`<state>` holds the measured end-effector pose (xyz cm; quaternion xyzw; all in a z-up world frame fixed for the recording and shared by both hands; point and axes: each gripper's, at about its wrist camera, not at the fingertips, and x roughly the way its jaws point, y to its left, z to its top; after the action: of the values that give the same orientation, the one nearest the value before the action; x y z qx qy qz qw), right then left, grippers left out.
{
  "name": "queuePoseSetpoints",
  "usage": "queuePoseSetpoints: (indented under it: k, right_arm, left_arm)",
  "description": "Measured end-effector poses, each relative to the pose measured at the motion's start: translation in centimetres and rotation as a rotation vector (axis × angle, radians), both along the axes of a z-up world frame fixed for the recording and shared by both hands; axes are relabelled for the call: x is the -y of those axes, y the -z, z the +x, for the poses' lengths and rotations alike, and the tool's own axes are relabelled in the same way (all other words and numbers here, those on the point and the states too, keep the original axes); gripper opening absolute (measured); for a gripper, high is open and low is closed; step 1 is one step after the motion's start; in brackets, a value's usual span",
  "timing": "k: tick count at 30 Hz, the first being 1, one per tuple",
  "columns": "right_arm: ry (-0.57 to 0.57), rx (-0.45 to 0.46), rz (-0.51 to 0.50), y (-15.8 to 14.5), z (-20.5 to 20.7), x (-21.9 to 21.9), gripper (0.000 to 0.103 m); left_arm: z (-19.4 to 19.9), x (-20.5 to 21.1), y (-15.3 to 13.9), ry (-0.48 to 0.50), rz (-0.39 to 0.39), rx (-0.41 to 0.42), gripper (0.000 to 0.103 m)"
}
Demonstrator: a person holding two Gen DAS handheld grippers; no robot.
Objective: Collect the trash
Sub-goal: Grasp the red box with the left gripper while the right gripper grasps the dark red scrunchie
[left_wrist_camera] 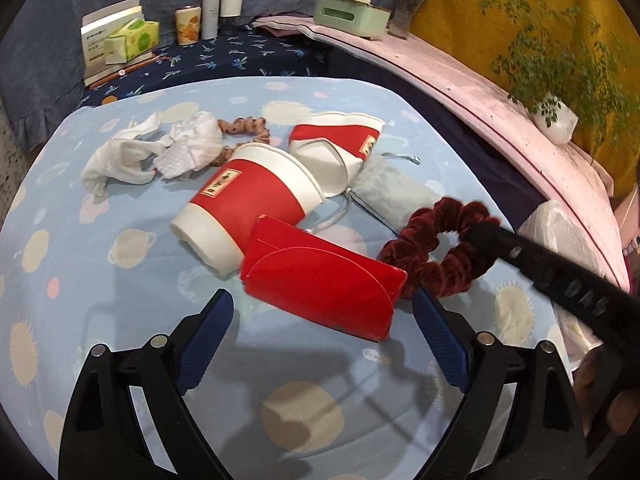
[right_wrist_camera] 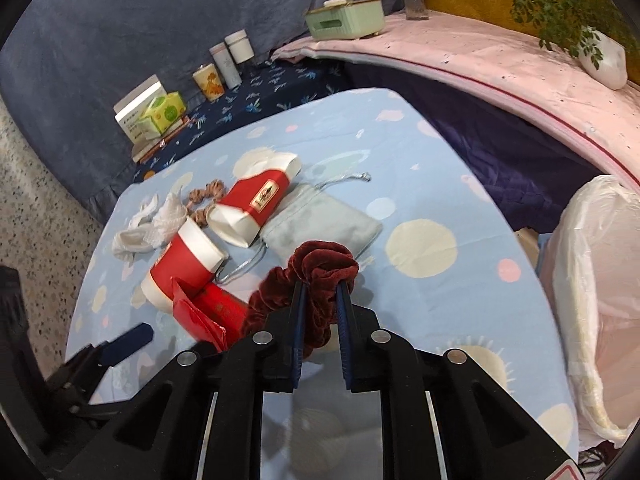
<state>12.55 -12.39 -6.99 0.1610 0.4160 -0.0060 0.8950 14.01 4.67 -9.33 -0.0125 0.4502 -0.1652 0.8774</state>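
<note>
On the light blue cloth lie a flattened red cup sleeve, a red-and-white paper cup on its side, a crushed red-and-white cup and crumpled white tissue. My left gripper is open, its fingers either side of the near end of the red sleeve. My right gripper is shut on a dark red velvet scrunchie, which also shows in the left wrist view. The sleeve and cups lie left of it.
A grey drawstring pouch and a brown scrunchie lie by the cups. A bin lined with a white bag stands at the right. Tissue boxes, jars and a potted plant line the back.
</note>
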Motion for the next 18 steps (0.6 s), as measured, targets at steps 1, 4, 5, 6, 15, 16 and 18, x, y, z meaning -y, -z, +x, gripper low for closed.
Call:
queuePoseSetpoints:
  k: [1, 4, 5, 6, 15, 16, 18]
  right_arm:
    - [0.006, 0.007, 0.001, -0.3, -0.2, 0.4, 0.014]
    - [0.025, 0.025, 0.001, -1.1, -0.6, 1.2, 0.014]
    - [0.029, 0.028, 0.004, -1.2, -0.7, 1.4, 0.014]
    - [0.032, 0.029, 0.005, -1.3, -0.8, 1.6, 0.014]
    - [0.033, 0.019, 0.016, -0.7, -2.0, 2.0, 0.014]
    - [0.031, 0.019, 0.018, -0.7, -2.2, 2.0, 0.014]
    - [0.029, 0.023, 0.023, -0.9, -2.5, 2.0, 0.014]
  left_arm:
    - [0.1, 0.2, 0.2, -0.001, 0.003, -0.005, 0.087]
    - [0.2, 0.7, 0.9, -0.01, 0.008, -0.02, 0.087]
    - [0.1, 1.1, 1.0, -0.014, 0.021, -0.011, 0.087]
    - [-0.1, 1.3, 1.1, -0.014, 0.033, -0.001, 0.086]
    - [-0.7, 1.7, 1.8, -0.076, 0.095, 0.012, 0.031]
    - [-0.8, 1.6, 1.8, -0.082, 0.094, 0.01, 0.026]
    - [-1.0, 1.4, 1.6, -0.094, 0.09, 0.013, 0.015]
